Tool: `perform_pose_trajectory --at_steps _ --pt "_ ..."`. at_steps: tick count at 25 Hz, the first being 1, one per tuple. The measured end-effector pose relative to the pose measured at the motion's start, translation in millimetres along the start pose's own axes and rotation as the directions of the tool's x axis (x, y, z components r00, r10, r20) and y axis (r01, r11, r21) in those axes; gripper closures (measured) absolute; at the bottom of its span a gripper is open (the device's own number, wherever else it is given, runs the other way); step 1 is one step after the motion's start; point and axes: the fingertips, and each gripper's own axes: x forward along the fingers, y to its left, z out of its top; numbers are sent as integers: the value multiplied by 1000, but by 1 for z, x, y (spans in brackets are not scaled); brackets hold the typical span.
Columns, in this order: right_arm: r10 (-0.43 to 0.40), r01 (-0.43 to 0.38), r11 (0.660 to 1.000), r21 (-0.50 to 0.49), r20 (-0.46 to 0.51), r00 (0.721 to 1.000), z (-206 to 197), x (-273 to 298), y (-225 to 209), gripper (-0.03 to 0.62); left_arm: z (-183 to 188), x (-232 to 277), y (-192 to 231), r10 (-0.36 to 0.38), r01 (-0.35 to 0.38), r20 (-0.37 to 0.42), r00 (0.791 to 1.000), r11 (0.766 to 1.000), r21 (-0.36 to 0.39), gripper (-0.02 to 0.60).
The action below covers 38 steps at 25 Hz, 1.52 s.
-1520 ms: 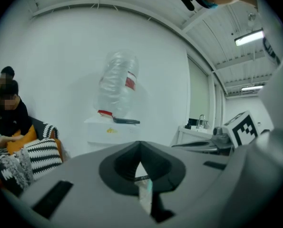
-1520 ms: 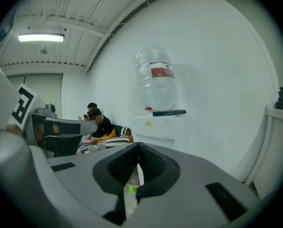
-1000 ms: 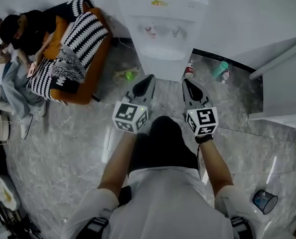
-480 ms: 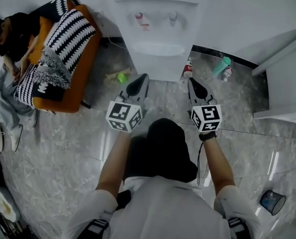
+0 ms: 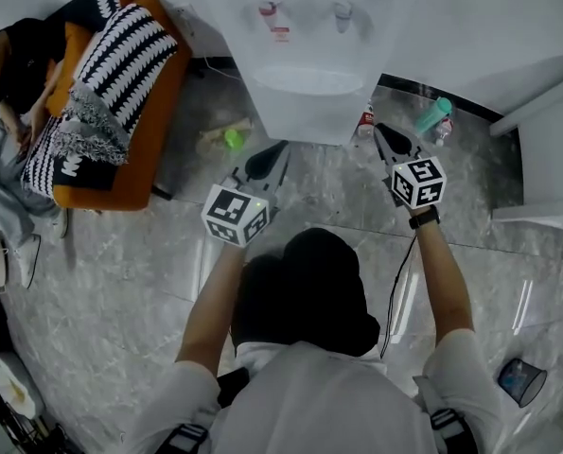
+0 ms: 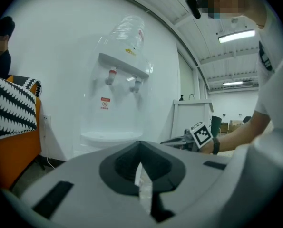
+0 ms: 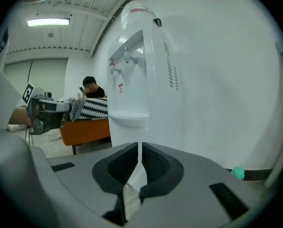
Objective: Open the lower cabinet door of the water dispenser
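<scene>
The white water dispenser stands against the wall at the top middle, with two taps over its drip tray. Its overhang hides the lower cabinet door in the head view. The left gripper view shows the dispenser head-on, with only a little of the lower front below the tray. My left gripper is shut and empty, pointing at the dispenser's base a little short of it. My right gripper is shut with nothing in it, close to the dispenser's right front corner. In its own view the dispenser rises just ahead of the closed right gripper.
An orange sofa with a striped blanket stands left of the dispenser, a seated person beside it. A green object lies at the dispenser's left foot; bottles stand at its right. A white cabinet is at right.
Both grippers have sunk and moved toward the dispenser; the right one went further, up to its right corner. Both stayed shut.
</scene>
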Motion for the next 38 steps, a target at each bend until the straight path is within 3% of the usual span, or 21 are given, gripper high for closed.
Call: perform_pose_trajectory --at_steps 5,8,17,26,38 --pt "45 -49 997 -67 -61 997 -8 31 -28 577 -11 6 2 -3 4 -31 1000 1000 17 571" --pt "58 -68 994 -88 -112 992 -16 48 -39 487 -16 10 2 -8 9 -44 999 1000 18 571" --pt "115 -135 984 -115 -164 980 -29 94 -43 305 -21 31 -10 -46 49 -61 997 997 51 571" --pt "145 -170 978 -118 -193 970 -25 115 -45 256 -22 31 -10 -53 56 -81 995 997 44 571" --pt "100 -123 988 -89 -232 968 -26 109 -42 322 -22 21 -8 -26 28 -75 997 999 33 571"
